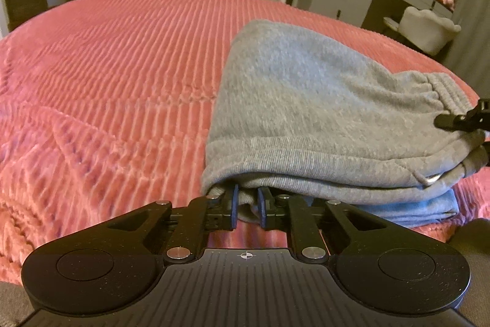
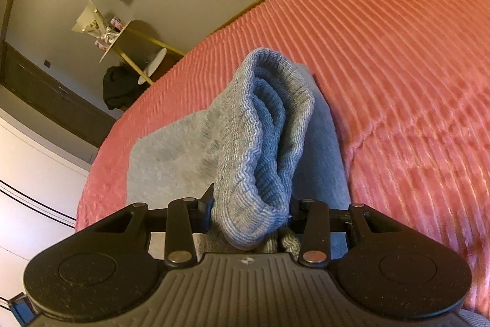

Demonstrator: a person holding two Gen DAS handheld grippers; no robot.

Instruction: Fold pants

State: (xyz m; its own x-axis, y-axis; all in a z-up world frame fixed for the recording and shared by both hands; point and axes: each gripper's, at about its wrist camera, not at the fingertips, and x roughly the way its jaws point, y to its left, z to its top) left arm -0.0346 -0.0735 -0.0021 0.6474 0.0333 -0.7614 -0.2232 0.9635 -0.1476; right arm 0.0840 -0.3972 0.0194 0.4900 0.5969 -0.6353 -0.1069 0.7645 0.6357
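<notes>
Pinching the near corner of the pants [image 1: 321,112] with the left gripper [image 1: 248,204]: jaws narrowed almost together, a small roll of grey cloth squeezed between the blue pads, low against the bed cover [image 1: 107,66]. Clamping a thick bunch of the ribbed band [image 2: 269,124] with the right gripper [image 2: 249,213]: jaws part-way apart, filled by several layers of knit, the band standing up in loose loops ahead of the fingers.

Lying on the pink ribbed bed cover, near its front edge, already doubled into a stack of a few layers, top layer draped over the lower ones.

Likely to handle as soft, limp and light: no stiffness to carry a shape, so sagging wherever unsupported. Fleecy, not slippery, and probably clinging a little to the plush cover when dragged. Nothing fragile here.

Best taken at corners and at the ribbed band, where the thicker knit gives the pads something to bite. Worth catching all layers of a fold together; otherwise only the top sheet lifts and the stack peels apart. Better lifted than dragged.
</notes>
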